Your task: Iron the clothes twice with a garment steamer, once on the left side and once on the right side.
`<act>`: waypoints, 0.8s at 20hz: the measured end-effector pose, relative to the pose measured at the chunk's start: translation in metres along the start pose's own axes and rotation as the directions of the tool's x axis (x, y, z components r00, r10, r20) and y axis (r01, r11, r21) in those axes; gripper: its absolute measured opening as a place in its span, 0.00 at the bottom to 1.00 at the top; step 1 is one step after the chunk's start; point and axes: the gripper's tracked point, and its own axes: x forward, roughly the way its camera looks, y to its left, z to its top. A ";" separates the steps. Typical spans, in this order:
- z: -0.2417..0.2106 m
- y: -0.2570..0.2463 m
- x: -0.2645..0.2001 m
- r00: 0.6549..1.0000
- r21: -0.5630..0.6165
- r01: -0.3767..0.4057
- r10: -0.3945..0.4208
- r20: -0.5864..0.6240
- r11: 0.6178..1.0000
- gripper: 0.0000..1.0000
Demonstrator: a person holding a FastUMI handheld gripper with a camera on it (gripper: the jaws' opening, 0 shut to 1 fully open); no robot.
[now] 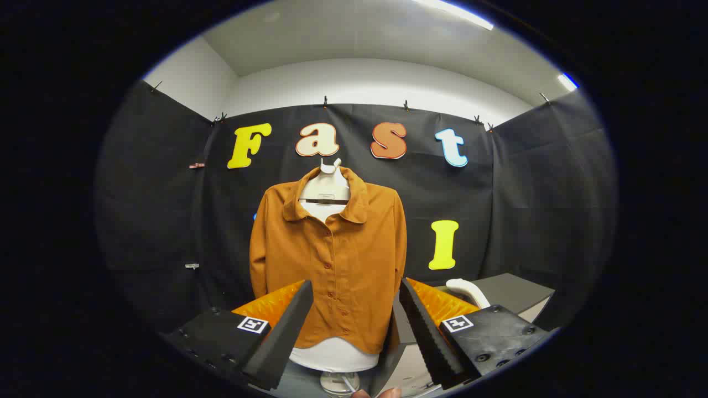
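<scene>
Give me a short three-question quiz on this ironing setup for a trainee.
1. True or false: the claw is shut on the shirt.
2. The shirt hangs on: A) a mannequin, B) a wall hook, C) a chair.
3. Fill in: the white handle rests on the grey ___ beyond the claw's right finger.

Key: 1 false, it is open, holding nothing. 2 A. 3 table.

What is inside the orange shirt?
A white mannequin torso fills the orange shirt: its neck shows at the open collar, its base below the hem. The shirt covers the rest of it. The open gripper holds nothing, short of the shirt.
</scene>
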 end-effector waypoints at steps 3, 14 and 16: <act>-0.003 0.001 -0.001 1.000 0.004 0.003 -0.003 -0.022 1.000 0.98; 0.008 0.013 -0.003 0.999 -0.035 0.016 -0.018 -0.032 0.999 0.98; 0.009 0.016 -0.001 0.999 -0.033 0.000 -0.002 -0.044 0.999 0.98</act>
